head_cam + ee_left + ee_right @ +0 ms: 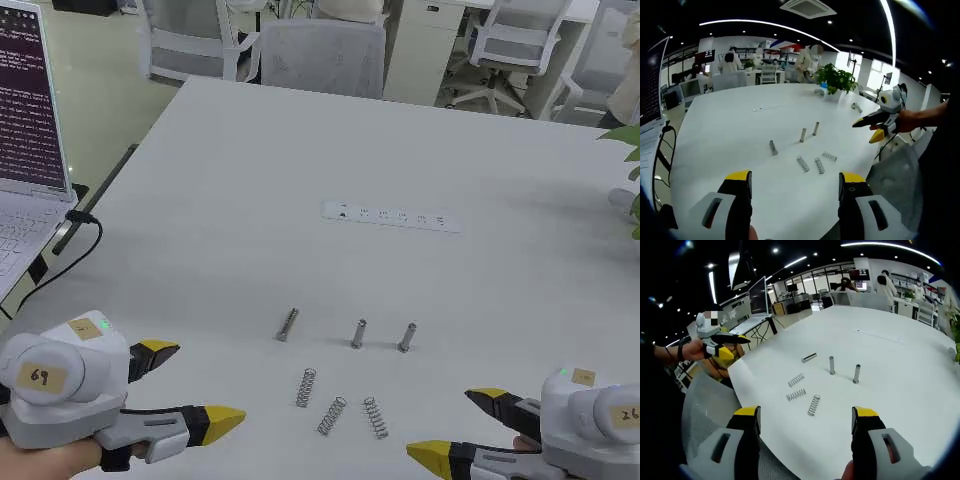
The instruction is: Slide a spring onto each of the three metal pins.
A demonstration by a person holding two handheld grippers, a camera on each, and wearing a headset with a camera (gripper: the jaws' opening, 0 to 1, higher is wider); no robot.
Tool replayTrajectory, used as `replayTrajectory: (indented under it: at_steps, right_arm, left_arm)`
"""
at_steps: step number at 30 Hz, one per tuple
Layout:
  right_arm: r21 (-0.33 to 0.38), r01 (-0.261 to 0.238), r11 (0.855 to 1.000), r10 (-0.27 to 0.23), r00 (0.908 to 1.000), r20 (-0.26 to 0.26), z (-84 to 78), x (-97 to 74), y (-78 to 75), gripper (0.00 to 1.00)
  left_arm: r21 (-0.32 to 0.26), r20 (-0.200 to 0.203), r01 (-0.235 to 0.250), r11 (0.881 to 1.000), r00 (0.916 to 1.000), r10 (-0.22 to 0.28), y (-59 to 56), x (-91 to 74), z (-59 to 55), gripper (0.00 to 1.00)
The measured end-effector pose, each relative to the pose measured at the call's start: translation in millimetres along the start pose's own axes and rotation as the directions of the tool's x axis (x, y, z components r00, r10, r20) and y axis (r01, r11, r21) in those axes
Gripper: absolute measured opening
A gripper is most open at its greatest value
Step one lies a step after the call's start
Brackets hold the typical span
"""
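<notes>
Left gripper [205, 380] and right gripper [440, 422], jaws wide, empty; three springs [332, 415] loose on table [300, 150] just before three pins [358, 333], one apparently toppled: pinch a spring mid-body, keeping its bore clear.

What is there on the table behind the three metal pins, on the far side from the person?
A white socket strip lies flat there, well beyond the middle pin, with bare table between. Nothing covers it. The details of its sockets are too small to tell.
</notes>
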State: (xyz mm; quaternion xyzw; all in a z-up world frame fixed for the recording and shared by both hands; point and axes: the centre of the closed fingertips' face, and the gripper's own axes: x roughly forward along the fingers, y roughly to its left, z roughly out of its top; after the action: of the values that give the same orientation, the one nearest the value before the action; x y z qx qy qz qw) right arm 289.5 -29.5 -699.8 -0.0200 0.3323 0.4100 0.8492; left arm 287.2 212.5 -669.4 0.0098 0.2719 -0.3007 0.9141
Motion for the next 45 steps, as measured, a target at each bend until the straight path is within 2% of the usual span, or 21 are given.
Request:
replayTrajectory:
  at_steps: [25, 34, 45]
  right_arm:
    - [0.012, -0.002, 1.000, 0.002, 1.0000, 0.002, -1.5, 0.1, 1.6, 0.75]
    - [0.015, -0.004, 1.000, 0.004, 1.0000, 0.002, 1.1, 1.5, 0.3, 0.74]
    - [0.021, -0.010, 1.000, 0.010, 0.9999, -0.002, -0.6, 5.8, 0.1, 0.75]
  left_arm:
    - [-0.009, -0.002, -0.007, 1.000, 1.0000, 0.007, 0.8, 0.3, -0.4, 0.65]
    - [-0.006, -0.009, -0.009, 1.000, 0.9999, 0.009, 3.2, 5.4, 1.1, 0.64]
    - [-0.007, -0.011, 0.005, 1.000, 0.9999, -0.005, 0.8, 14.1, 4.1, 0.64]
